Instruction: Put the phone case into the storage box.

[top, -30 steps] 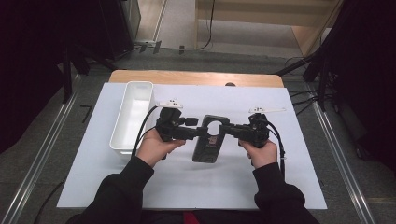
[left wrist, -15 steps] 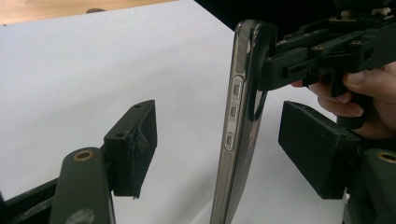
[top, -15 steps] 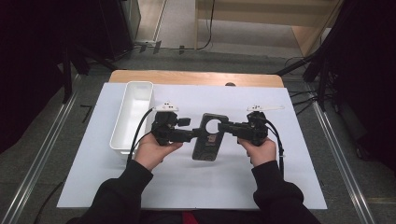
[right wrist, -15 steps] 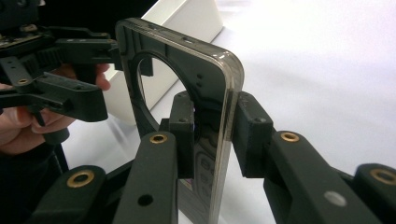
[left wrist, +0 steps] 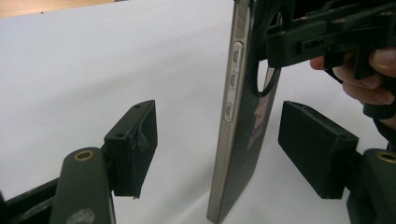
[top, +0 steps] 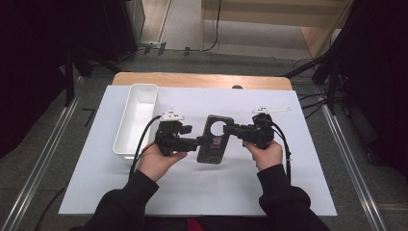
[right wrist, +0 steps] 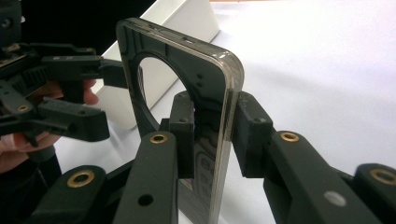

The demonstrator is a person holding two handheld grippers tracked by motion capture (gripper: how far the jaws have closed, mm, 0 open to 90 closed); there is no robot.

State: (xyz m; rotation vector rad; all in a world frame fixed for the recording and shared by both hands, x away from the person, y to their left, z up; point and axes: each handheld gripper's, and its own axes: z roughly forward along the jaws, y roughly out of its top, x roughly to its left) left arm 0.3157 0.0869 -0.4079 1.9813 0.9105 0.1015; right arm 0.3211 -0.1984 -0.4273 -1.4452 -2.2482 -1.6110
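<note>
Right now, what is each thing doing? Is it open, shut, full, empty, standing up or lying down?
Phone case: held up on its edge above the table, dark, with a big round hole near its top.
Right claw: shut on the phone case, pads pressing both faces.
Left claw: open, jaws have just been opening; case between the pads, untouched.
White bin: upright, empty.
White mat: lying flat on the table.

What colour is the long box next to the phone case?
White. The long box is a plain white tray, seen best in the high view.

Grey floor (top: pixel 57 159), wooden table (top: pixel 202 80) (white sheet (top: pixel 269 183) on top), dark surroundings.
</note>
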